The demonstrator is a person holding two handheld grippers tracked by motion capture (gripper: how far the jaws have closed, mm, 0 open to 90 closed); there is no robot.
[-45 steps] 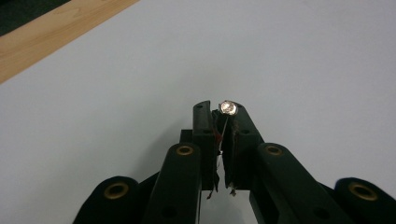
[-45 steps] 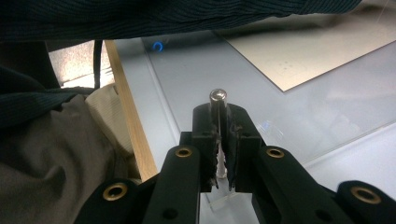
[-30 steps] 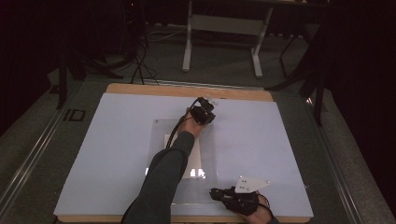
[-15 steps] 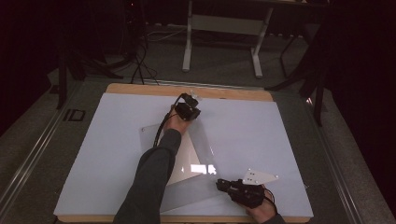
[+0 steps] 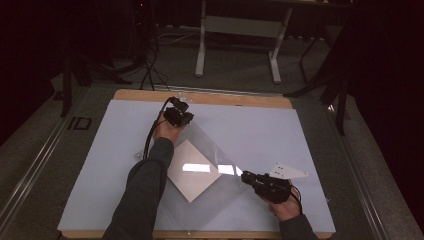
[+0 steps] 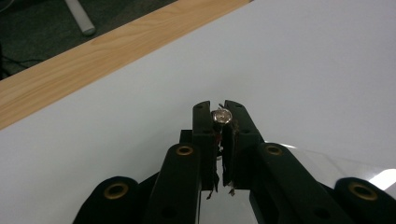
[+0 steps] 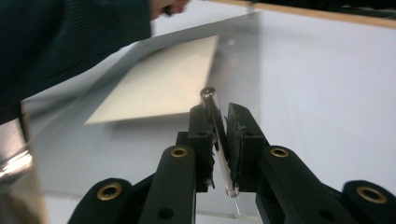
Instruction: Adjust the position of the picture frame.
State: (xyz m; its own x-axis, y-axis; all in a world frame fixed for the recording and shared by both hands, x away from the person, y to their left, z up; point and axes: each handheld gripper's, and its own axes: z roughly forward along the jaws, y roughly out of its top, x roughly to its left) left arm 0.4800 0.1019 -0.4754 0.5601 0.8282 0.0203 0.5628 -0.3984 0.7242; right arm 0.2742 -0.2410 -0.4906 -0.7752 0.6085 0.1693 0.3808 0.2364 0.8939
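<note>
A clear plastic sheet (image 5: 215, 150) with a white square of paper (image 5: 192, 170) inside is stretched above the pale table mat (image 5: 300, 135), turned like a diamond. My left gripper (image 5: 179, 103) is near the table's far edge, shut on the sheet's far corner; the clear edge glints between its tips (image 6: 220, 114). My right gripper (image 5: 245, 176) is at the near right, shut on the opposite corner. In the right gripper view the clear edge (image 7: 217, 140) stands pinched between the jaws (image 7: 217, 114), with the paper (image 7: 159, 79) and a dark sleeve (image 7: 70, 42) beyond.
The mat lies on a wooden table whose edge (image 5: 240, 99) shows at the far side. A metal stand (image 5: 237, 45) and cables (image 5: 150, 65) are on the dark floor beyond. A floor rail (image 5: 45, 150) runs along the left.
The left gripper has moved left along the far edge with the sheet's corner. The right gripper has shifted right and farther away. The sheet has turned into a diamond and been pulled taut.
</note>
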